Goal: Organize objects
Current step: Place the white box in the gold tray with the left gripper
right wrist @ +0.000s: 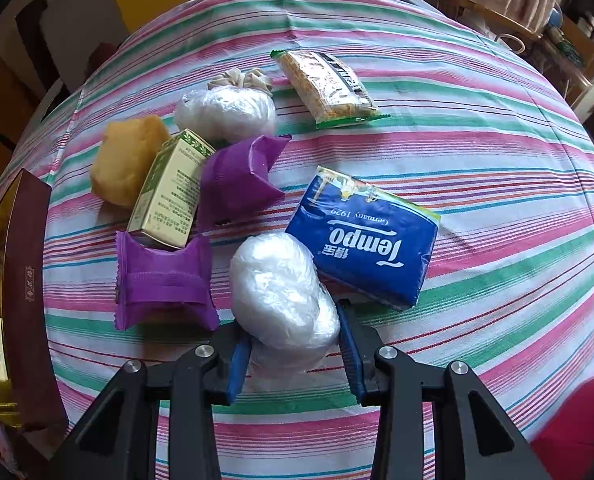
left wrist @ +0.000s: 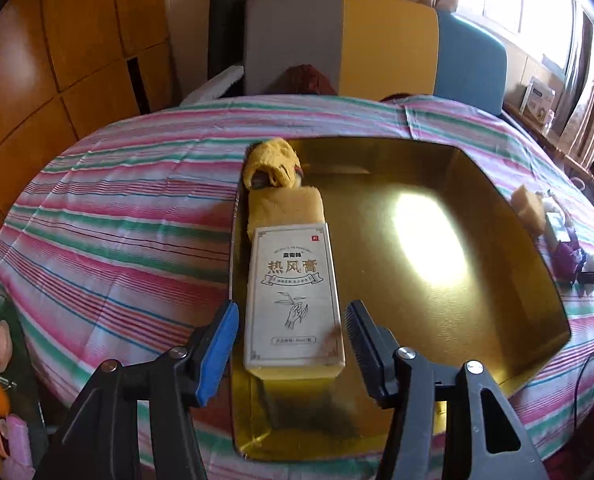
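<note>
A white carton with printed characters (left wrist: 293,280) lies along the left side of the gold tray (left wrist: 497,176), behind it a folded yellow cloth (left wrist: 285,208) and a yellow plush lump (left wrist: 275,162). My left gripper (left wrist: 293,312) straddles the carton's near end, open, its pads a little off both sides. In the right wrist view my right gripper (right wrist: 293,332) is shut on a white plastic-wrapped bundle (right wrist: 281,288) on the striped tablecloth (right wrist: 477,160).
Around the bundle lie a blue Tempo tissue pack (right wrist: 365,240), two purple packets (right wrist: 161,280), a green-and-cream carton (right wrist: 169,192), a yellow sponge (right wrist: 125,156), another white bundle (right wrist: 225,112) and a snack pack (right wrist: 329,84). The tray's maroon outer wall (right wrist: 25,280) stands at left. Chairs (left wrist: 389,44) line the far edge.
</note>
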Motion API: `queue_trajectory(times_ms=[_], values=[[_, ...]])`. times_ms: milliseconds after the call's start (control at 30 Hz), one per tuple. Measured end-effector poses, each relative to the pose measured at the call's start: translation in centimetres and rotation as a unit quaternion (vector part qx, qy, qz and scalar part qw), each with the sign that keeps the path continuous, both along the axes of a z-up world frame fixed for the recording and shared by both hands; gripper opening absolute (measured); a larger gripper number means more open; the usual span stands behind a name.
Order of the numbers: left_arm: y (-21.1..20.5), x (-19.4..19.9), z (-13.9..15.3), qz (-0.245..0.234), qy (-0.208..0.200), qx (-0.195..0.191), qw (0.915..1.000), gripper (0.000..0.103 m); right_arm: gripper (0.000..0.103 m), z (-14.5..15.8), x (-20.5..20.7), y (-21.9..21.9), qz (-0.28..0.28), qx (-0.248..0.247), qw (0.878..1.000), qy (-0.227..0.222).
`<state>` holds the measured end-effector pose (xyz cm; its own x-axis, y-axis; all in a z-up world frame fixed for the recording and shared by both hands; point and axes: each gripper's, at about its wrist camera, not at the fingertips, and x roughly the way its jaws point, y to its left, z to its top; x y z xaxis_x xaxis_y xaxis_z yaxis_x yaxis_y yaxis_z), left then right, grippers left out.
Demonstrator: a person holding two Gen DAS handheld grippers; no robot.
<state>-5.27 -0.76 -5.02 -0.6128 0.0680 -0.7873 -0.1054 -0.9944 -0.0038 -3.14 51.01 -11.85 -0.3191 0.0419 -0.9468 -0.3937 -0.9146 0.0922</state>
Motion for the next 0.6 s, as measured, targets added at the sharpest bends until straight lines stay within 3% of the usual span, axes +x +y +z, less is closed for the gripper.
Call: queue_trajectory(times_ms=[167, 367, 467, 600], values=[[0.0, 1.3, 1.4, -0.009, 0.021, 0.008, 0.9997, 0.057, 0.04, 0.4, 0.4, 0.4, 0.001, -0.004, 1.0, 0.017], [-0.7, 1.9, 1.8, -0.003, 0.025, 0.02, 0.9995, 0.057, 0.04, 4.0, 0.8, -1.2, 0.032, -0.012, 0.994, 0.105], [-1.0, 2.1, 1.8, 0.007, 0.029, 0.021, 0.9993, 0.057, 0.04, 6.7, -1.9, -6.4, 0.069, -0.013, 0.989, 0.129], [-1.3, 2.5, 1.9, 0.017, 0.037, 0.016, 0.999, 0.057, 0.04, 10.6, -0.9, -13.8, 0.135, -0.019, 0.978, 0.158]])
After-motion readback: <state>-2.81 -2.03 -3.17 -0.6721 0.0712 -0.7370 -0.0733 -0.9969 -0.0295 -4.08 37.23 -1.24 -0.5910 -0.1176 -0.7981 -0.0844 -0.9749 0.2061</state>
